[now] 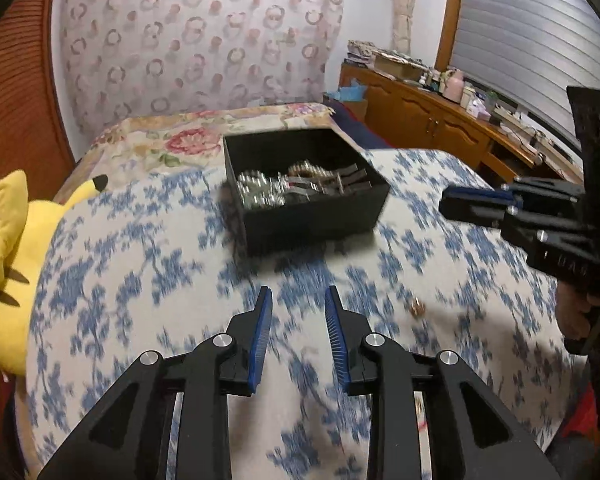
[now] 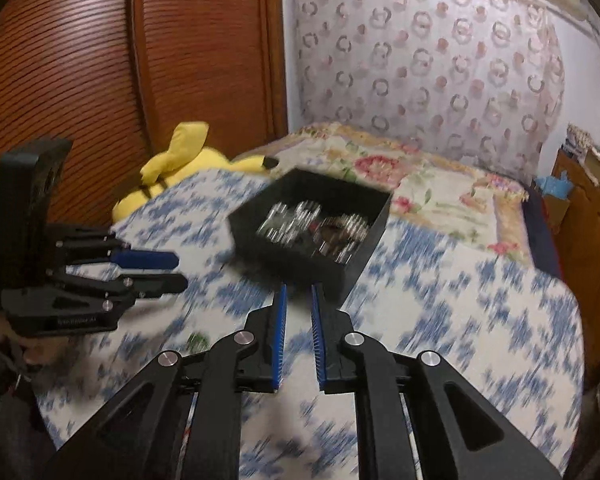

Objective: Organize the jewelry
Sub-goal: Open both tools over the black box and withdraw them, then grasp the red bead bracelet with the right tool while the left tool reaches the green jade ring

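Observation:
A black open box [image 1: 320, 228] [image 2: 300, 270] sits on the blue-and-white bedspread [image 1: 139, 264], holding a heap of silver and gold jewelry [image 1: 283, 190] [image 2: 312, 228]. My left gripper [image 1: 298, 294] [image 2: 173, 270] hovers over the bedspread in front of the box, open, with nothing between its blue pads. A small gold piece [image 1: 416, 307] lies on the cloth to its right. My right gripper [image 2: 298, 290] [image 1: 444, 204] points at the box's near corner, its jaws only a narrow gap apart and empty. A blurred small greenish item [image 2: 197, 340] lies on the cloth to its left.
A yellow plush toy [image 1: 11, 264] [image 2: 179, 160] lies at the bed's left edge against a wooden wardrobe [image 2: 99, 80]. A floral quilt [image 1: 171, 140] covers the far end of the bed. A cluttered wooden cabinet [image 1: 440, 108] runs along the right under a window.

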`<state>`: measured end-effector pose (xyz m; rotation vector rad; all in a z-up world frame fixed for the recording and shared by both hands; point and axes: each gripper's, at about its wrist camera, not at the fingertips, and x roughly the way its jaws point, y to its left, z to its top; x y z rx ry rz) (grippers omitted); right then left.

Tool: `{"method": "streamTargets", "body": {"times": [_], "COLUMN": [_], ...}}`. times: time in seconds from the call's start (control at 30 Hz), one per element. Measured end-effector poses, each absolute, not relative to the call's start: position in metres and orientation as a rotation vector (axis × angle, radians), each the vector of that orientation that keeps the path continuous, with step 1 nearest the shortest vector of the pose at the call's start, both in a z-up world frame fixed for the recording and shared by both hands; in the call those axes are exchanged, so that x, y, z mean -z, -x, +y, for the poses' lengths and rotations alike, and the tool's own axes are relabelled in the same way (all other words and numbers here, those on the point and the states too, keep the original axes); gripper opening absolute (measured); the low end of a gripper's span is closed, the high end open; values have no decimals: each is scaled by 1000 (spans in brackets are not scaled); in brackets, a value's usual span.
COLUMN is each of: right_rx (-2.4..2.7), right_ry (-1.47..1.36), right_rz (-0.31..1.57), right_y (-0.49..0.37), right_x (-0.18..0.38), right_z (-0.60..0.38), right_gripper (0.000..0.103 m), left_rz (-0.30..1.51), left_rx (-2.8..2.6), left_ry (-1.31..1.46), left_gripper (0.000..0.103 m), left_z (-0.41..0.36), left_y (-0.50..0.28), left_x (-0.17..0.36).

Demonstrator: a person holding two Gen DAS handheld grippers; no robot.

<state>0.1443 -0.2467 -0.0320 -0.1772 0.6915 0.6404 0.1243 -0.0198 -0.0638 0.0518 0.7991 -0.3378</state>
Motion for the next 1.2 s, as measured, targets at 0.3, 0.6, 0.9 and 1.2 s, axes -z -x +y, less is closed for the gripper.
{"method": "streamTargets", "body": {"times": [0.3, 0.6, 0.9, 1.2], "right_rx": [-694, -722, -721, -721], "right_ry": [199, 225, 311, 281], "right_rz": [792, 838, 861, 812], "right_y": [-106, -103, -97, -90], "right_x": [72, 83, 94, 84], "right_z": [-226, -214, -204, -215], "right_gripper": [14, 24, 22, 3], "left_rz": [839, 861, 868, 865], "left_rx": [336, 337, 333, 334], "left_ry": [-52, -67, -62, -57], "left_gripper": [34, 45, 50, 57], "left_z": [-13, -14, -12, -13], "left_y": [-97, -92, -93, -94], "left_x": [84, 94, 96, 97]}}
